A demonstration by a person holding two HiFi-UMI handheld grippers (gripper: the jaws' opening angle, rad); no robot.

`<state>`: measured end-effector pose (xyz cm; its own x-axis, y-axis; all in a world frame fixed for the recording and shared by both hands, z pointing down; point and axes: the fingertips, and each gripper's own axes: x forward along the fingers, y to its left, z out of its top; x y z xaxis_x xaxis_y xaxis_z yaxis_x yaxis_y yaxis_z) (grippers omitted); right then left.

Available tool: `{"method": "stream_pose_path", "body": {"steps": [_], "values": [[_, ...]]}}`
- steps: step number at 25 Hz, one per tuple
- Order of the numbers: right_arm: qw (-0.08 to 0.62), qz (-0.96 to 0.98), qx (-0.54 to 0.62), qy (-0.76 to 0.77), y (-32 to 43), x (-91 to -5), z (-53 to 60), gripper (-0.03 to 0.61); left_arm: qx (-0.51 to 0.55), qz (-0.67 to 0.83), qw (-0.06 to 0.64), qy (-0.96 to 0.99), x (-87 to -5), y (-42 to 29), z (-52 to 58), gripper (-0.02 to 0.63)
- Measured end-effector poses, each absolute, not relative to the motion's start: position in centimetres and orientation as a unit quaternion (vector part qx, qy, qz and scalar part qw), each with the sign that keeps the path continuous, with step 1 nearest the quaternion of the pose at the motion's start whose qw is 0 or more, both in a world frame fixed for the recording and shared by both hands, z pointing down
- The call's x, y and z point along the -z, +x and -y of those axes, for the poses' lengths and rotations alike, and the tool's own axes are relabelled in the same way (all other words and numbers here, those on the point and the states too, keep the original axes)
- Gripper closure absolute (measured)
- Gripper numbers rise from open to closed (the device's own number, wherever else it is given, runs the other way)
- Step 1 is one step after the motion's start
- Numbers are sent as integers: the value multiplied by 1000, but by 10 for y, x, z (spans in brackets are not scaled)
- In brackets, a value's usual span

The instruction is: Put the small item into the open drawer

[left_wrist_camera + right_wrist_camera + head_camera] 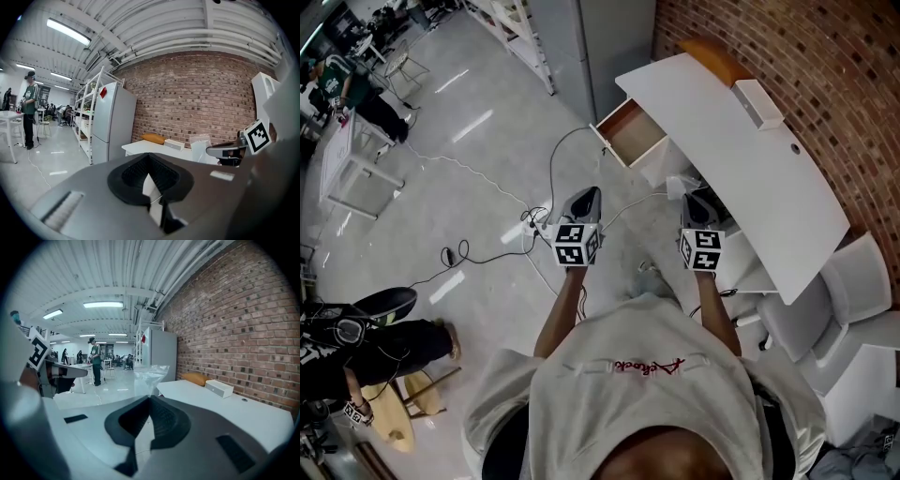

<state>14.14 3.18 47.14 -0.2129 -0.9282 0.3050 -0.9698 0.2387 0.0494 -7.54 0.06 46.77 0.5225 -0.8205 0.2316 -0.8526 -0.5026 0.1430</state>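
A: Left gripper (584, 199) state?
B: Jaws pressed together, nothing between them.
A: Right gripper (699, 201)?
B: Jaws pinched on the clear bag (150, 373), which sticks out past the tips. In the head view, open drawer (630, 131) at its 11 o'clock, white desk (750, 178) at its 3.

Looking like an open lab or workshop, perhaps: showing a bare brick wall (243, 333), hanging strip lights (103, 304) under a ribbed ceiling (117, 273), lining one side with metal shelving (89, 122), trailing cables (551, 164) across a grey floor (487, 84), gathering people (96, 359) around distant tables (9, 117).
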Motion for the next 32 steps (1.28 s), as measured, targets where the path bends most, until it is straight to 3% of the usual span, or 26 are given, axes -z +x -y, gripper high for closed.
{"method": "stream_pose_path", "body": {"steps": [13, 32], "values": [[141, 781, -96, 601, 138, -496, 29, 566, -75, 490, 129, 859, -484, -74, 60, 604], [139, 808, -90, 566, 158, -478, 274, 566, -70, 519, 126, 843, -462, -45, 288, 604]]}}
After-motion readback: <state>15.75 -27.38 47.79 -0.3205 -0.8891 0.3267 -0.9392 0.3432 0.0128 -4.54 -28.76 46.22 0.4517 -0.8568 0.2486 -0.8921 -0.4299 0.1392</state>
